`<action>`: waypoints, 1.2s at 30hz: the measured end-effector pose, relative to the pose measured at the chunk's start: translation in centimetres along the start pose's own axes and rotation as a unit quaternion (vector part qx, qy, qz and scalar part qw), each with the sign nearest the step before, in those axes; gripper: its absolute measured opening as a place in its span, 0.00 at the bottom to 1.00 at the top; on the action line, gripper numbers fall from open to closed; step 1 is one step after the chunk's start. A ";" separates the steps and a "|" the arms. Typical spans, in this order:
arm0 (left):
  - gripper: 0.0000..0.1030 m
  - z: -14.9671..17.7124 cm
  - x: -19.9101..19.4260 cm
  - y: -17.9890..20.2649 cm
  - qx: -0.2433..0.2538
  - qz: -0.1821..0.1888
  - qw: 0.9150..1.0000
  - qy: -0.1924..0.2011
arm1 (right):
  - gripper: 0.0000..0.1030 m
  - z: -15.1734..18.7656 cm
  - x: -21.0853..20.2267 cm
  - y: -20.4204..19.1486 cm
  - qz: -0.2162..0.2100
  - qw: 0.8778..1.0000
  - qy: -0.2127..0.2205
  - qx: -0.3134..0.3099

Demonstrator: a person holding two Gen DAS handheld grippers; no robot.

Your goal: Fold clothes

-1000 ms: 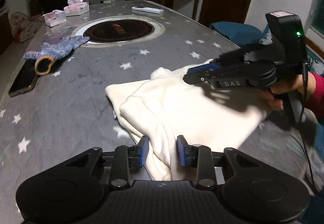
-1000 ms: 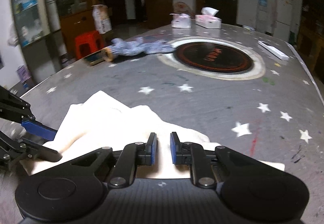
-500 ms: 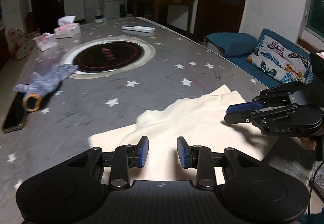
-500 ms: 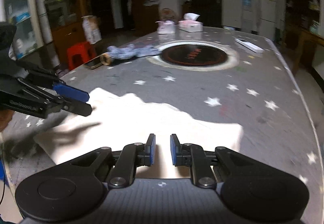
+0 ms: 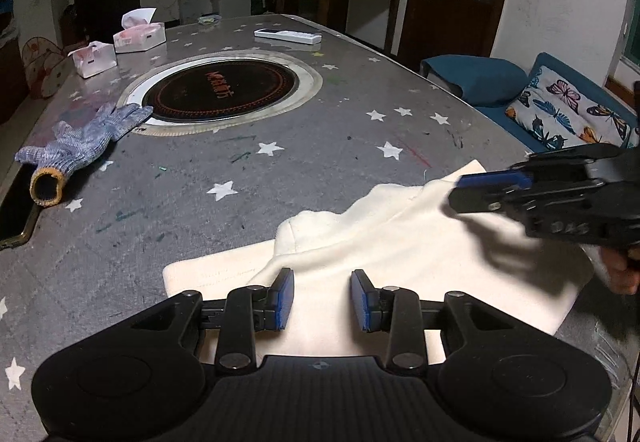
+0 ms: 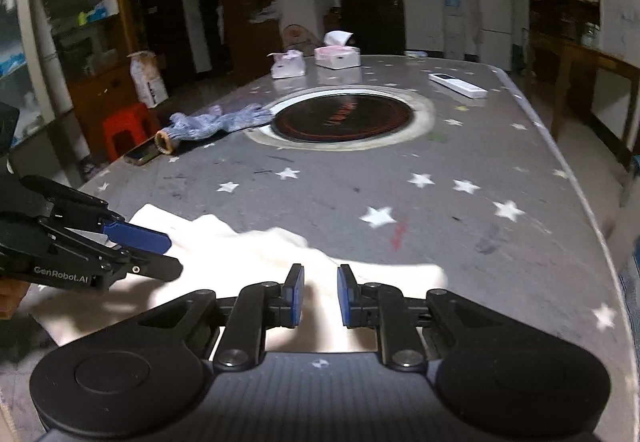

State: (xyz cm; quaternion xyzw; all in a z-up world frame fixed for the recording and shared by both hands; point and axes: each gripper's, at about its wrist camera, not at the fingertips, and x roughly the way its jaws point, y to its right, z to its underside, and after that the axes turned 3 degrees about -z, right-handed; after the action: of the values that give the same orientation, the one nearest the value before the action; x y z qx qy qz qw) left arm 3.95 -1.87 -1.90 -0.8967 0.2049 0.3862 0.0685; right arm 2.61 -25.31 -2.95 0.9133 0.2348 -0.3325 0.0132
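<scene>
A cream cloth (image 5: 400,266) lies on the grey star table (image 5: 280,170), in the lower right of the left wrist picture. In the right wrist picture the same cloth (image 6: 248,254) sits in the lower left part, very bright in the light. It is already folded over at least 1 time, because 1 layer lies on top of another and a flat under layer sticks out at the lower left of the left wrist picture. The top layer is bumpy at its far edge, and the edges do not line up.

The left gripper (image 5: 322,300) is at the bottom middle of its own picture. Its 2 blue pads are apart, with nothing between them. They hang over the near side of the cloth. The right gripper (image 6: 319,296) is at the bottom middle of its picture. Its 2 pads are also apart and hold nothing. In the left wrist picture it comes in from the right edge, just over the cloth.

It looks like the fold is partly done. The cloth probably needs 1 more fold, and some smoothing.

Other things sit far from the cloth: a blue glove (image 5: 76,140) at the left, a round black plate (image 5: 220,90) set in the table, 2 pink tissue boxes (image 5: 138,36) at the upper left, and a white remote (image 5: 288,36) at the far end.
</scene>
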 end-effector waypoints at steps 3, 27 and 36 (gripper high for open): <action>0.34 -0.1 -0.1 -0.1 0.000 -0.005 1.000 0.002 | 0.15 -0.3 1.8 -0.2 0.005 1.000 -0.018 -0.007; 0.34 5.8 -5.9 5.5 0.061 0.025 0.997 0.047 | 0.15 5.7 -5.9 -7.0 -0.047 0.991 -0.039 -0.123; 0.36 6.5 -6.3 3.6 0.024 0.013 0.999 0.047 | 0.15 5.8 -7.1 -4.4 -0.041 0.996 -0.031 -0.066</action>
State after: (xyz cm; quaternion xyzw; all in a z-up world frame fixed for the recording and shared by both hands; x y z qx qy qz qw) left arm -5.71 -1.32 -1.75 -0.9093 0.2290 0.3393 0.0749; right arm -7.58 -25.42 -2.48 0.8893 0.2933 -0.3446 0.0670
